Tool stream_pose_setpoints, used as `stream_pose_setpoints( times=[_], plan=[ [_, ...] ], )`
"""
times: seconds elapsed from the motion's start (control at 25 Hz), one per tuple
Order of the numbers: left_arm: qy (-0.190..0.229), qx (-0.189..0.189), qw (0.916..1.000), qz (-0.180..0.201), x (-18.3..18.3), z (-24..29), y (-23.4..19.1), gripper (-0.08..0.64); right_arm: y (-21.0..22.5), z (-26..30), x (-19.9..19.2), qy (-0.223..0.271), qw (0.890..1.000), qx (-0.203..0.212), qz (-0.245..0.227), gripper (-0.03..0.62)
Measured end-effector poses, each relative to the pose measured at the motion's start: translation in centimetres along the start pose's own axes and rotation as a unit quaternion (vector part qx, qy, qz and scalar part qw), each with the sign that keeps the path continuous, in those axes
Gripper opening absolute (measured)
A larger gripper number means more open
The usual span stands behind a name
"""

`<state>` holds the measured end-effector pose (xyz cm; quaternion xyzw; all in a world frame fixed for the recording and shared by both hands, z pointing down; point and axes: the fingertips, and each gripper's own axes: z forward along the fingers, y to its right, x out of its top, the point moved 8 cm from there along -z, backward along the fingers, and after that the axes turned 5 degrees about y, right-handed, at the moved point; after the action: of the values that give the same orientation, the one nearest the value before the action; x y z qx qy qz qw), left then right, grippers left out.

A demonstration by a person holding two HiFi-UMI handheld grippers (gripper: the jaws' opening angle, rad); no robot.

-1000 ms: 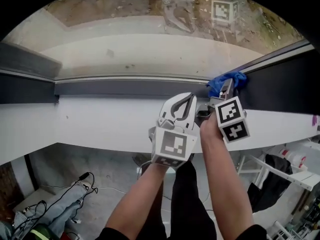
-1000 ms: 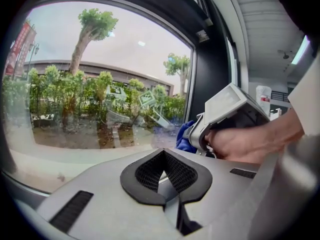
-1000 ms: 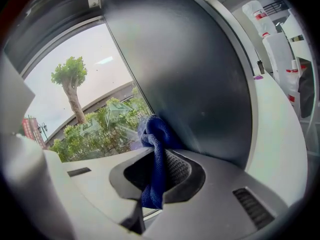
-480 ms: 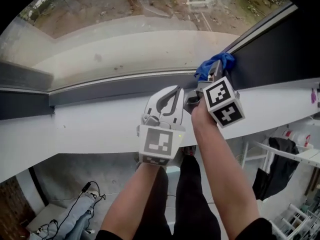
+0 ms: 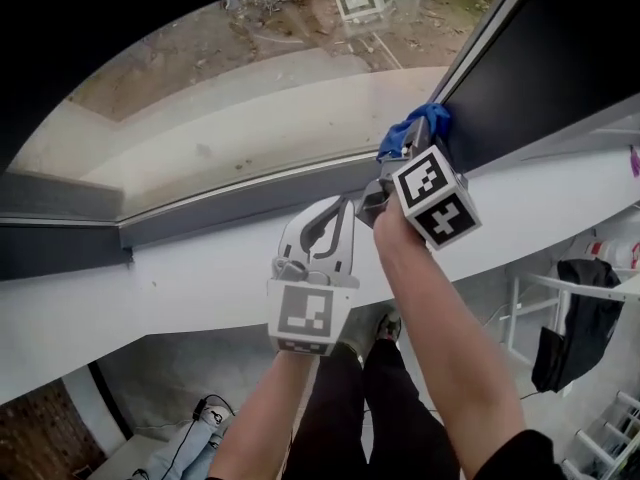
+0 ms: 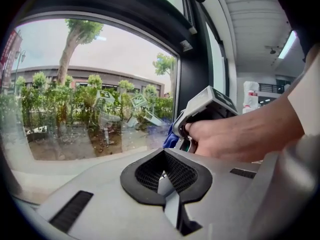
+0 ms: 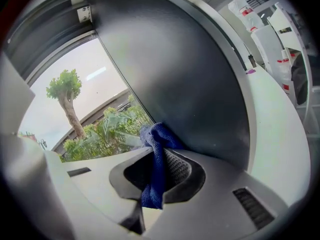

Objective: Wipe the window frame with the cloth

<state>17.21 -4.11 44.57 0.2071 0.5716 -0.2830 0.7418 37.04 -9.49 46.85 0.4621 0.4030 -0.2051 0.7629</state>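
I reach right arm forward, right gripper (image 5: 406,154) clamping cloth (image 5: 418,125) at window frame (image 5: 520,78) corner | left gripper (image 5: 336,212) just short of frame, jaws together, empty

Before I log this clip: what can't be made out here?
Contact between blue cloth and dark window frame: head view, right gripper covers it; right gripper view, the cloth's bunched tip hides it.
Dirt on the frame: too small in every view.
Cloth's full extent: bunched in the jaws.
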Motion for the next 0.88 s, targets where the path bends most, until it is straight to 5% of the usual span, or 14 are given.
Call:
stream_pose_setpoints(
  times=[0.88],
  plan=[
    [0.025, -0.02, 0.9993, 0.018, 6.9, 0.4, -1.5, 0.003, -3.4, -1.6, 4.5, 0.024, 1.0, 0.012, 0.004, 0.029]
  ],
)
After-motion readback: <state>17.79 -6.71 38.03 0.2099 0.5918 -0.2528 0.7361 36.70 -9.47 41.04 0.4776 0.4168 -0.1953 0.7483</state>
